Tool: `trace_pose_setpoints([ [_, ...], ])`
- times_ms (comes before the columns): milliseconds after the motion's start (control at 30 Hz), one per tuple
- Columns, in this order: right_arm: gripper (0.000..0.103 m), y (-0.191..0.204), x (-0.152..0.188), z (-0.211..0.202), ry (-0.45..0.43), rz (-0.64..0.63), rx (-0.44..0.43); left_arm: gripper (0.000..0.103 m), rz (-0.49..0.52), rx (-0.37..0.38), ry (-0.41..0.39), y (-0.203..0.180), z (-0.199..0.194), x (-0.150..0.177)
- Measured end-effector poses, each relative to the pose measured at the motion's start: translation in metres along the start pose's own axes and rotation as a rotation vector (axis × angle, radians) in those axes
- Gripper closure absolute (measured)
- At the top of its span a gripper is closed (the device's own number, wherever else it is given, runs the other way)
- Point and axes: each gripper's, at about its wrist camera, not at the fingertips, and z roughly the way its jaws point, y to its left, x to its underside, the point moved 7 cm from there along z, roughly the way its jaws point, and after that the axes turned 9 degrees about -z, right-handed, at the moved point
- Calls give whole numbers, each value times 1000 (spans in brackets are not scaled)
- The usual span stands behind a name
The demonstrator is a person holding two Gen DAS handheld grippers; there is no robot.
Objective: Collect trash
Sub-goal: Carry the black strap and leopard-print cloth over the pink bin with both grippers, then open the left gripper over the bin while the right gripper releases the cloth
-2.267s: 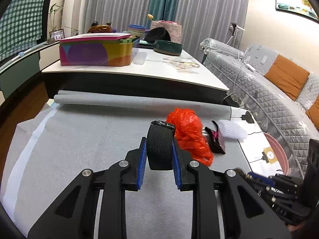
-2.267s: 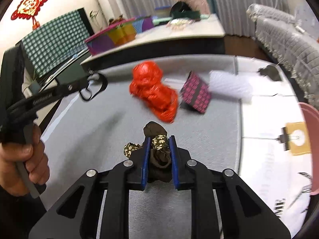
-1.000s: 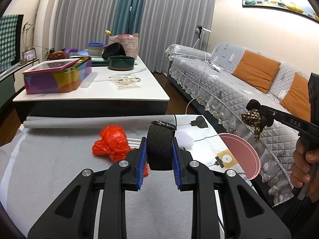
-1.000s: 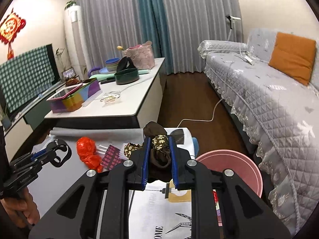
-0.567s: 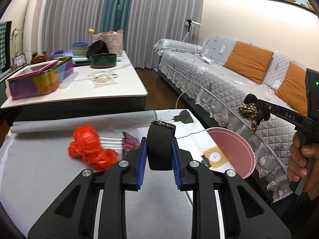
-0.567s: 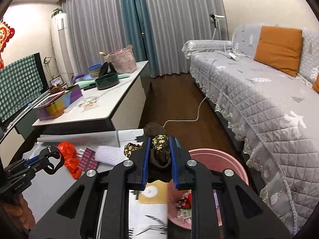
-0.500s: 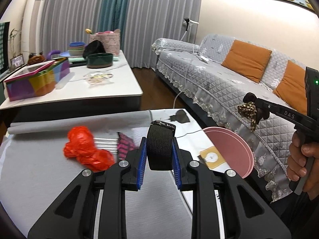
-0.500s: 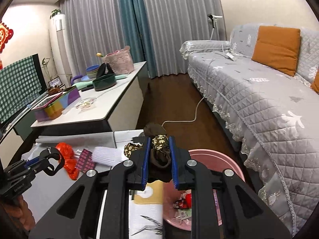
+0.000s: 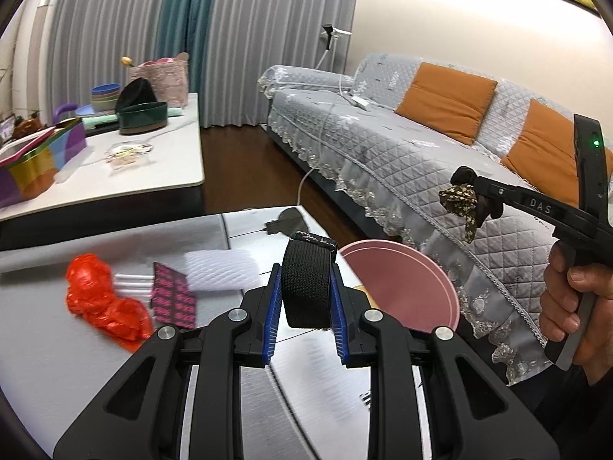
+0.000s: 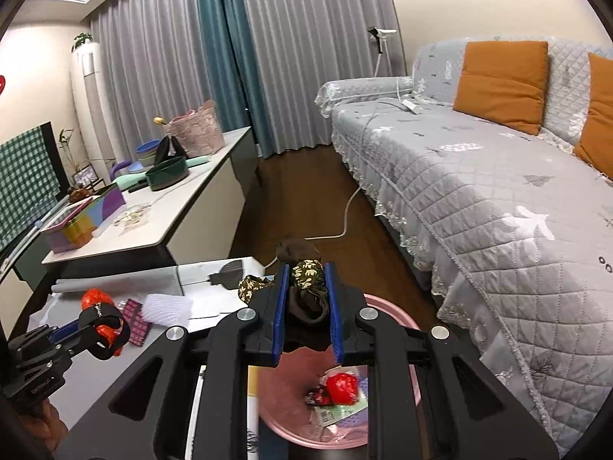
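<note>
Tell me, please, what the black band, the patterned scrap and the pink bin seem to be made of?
The black band, in the left gripper, looks like woven nylon or elastic webbing: matte, with a fine ribbed weave. The patterned scrap, in the right gripper, looks like soft printed cloth, crumpled into folds. The pink bin seems smooth moulded plastic with a faint sheen.

orange cushions [image 10: 502,82]: 2 | pink basins [image 9: 402,287]: 1 | tongs [image 9: 306,299]: 2 | table scraps: maybe 3

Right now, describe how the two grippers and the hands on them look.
Both grippers, left and right, are matte black frames with silver round bolts and ribbed blue pads. From the side, the right gripper carries white "DAS" lettering and a tall black upright with a green light. The right hand is bare; no sleeve shows.
</note>
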Motion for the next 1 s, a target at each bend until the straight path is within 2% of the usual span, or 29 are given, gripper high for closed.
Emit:
trace_pose_setpoints([
  [400,84,-24,-4,15,25,34,18,80,-21,52,17,-36,38,-4],
  [1000,84,-54,-1,51,69,68,39,80,20,92,98,-84,114,3],
])
